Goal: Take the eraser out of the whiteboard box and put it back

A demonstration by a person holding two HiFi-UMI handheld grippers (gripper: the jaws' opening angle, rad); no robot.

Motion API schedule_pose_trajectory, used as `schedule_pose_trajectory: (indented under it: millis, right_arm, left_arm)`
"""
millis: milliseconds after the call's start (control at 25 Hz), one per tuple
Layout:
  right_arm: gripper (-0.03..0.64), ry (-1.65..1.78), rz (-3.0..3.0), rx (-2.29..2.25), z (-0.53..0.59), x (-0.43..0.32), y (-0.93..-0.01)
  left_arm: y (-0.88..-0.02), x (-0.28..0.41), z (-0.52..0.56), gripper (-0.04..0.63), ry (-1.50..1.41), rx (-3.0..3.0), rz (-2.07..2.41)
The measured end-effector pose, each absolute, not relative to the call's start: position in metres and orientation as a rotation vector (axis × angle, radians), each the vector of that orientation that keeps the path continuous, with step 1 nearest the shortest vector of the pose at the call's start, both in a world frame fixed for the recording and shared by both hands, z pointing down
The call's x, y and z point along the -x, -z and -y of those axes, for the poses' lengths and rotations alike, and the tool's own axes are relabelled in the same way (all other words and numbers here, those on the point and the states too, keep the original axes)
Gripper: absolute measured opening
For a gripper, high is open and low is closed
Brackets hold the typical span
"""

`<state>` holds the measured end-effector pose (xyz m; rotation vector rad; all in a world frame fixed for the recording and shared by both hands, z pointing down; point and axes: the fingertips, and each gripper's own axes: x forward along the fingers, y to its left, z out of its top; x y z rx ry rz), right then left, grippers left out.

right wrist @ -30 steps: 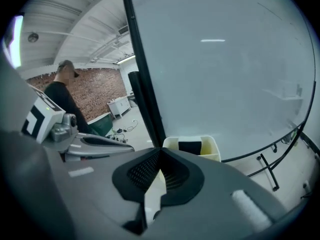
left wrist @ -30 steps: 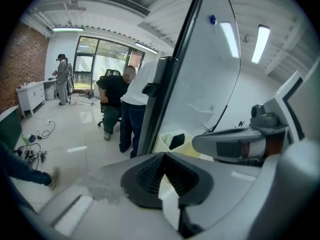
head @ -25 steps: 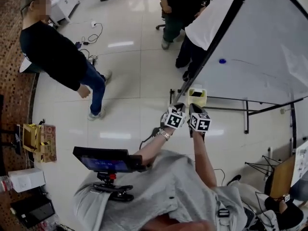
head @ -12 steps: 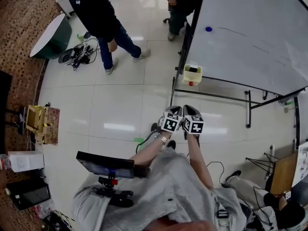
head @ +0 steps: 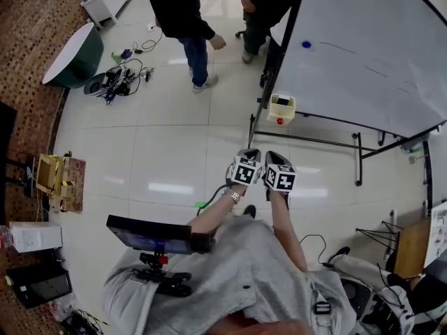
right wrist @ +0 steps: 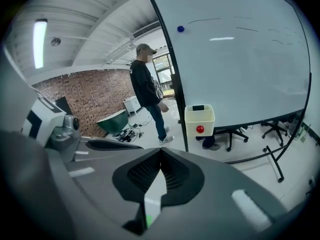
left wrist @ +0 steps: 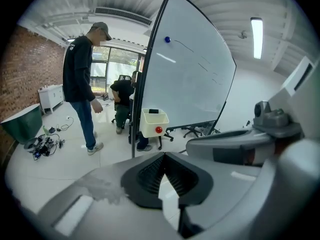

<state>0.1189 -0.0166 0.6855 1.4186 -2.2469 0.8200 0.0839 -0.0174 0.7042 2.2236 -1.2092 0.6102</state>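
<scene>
A cream whiteboard box (head: 281, 110) with a red dot hangs on the whiteboard's left post. The dark eraser (head: 282, 102) lies in its top. My left gripper (head: 249, 155) and right gripper (head: 273, 157) are held side by side over the floor, well short of the box and pointing toward it. In the left gripper view the box (left wrist: 154, 123) and eraser (left wrist: 153, 111) sit straight ahead beyond the left gripper (left wrist: 164, 181), which is shut and empty. The right gripper view shows the box (right wrist: 199, 120) and eraser (right wrist: 198, 107) ahead of the right gripper (right wrist: 159, 178), shut and empty.
The whiteboard (head: 363, 54) with a blue magnet (head: 306, 45) stands on black legs (head: 358, 160) at the right. One person in dark clothes (head: 183, 12) stands near its left edge, another (head: 262, 5) behind. Cables (head: 115, 79) and a green round table (head: 73, 54) lie at the left.
The box now lies farther ahead of both grippers in the head view. The person in dark clothes has walked from the left toward the whiteboard. Both grippers stay shut.
</scene>
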Motion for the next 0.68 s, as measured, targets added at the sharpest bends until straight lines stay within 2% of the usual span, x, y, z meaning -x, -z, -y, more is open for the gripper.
schedule_pose_trajectory:
  millis: [680]
  right_arm:
    - [0.003,-0.801,2.296,-1.359,0.030,-0.092,-0.672]
  left_arm:
    - [-0.695,-0.076,0.032,0.003,-0.569,-2.230,1.207]
